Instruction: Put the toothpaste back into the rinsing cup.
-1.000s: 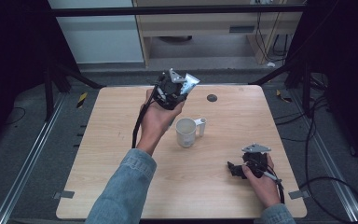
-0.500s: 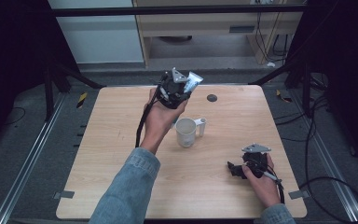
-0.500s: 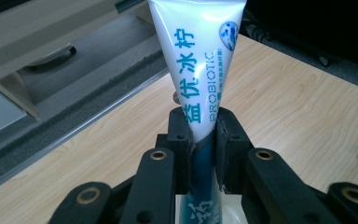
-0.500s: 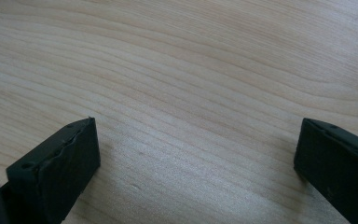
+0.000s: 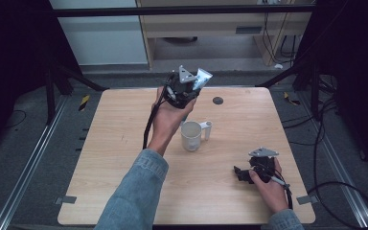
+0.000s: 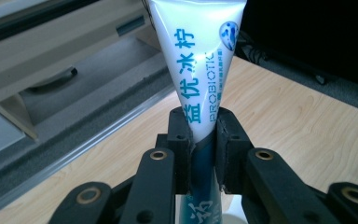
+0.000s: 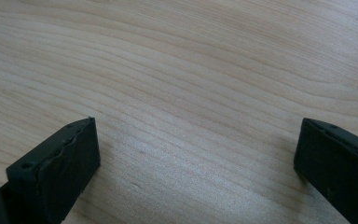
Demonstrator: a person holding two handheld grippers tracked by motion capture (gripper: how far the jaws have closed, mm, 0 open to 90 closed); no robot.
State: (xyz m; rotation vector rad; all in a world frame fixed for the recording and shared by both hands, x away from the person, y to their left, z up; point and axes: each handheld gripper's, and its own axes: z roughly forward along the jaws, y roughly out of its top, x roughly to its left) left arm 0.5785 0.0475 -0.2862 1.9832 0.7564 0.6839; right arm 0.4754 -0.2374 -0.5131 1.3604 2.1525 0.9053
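A white and blue toothpaste tube (image 5: 202,76) is held in the air over the far middle of the wooden table (image 5: 124,139). My left gripper (image 5: 190,85) is shut on it. In the left gripper view the two black pads pinch the tube (image 6: 200,70) near its lower part, and the flat crimped end points up and away from my left gripper (image 6: 201,135). A white mug (image 5: 191,135) with its handle to the right stands on the table just below that hand. My right gripper (image 5: 242,173) rests low at the near right, and its jaws (image 7: 196,154) stand wide apart over bare wood.
A small dark round disc (image 5: 217,100) lies on the table behind the mug. Beyond the far edge stands a low wooden cabinet (image 5: 211,28). Black frame legs and cables run along both sides of the table.
The left gripper has tipped the tube slightly up and to the right. The right gripper has stayed where it was.
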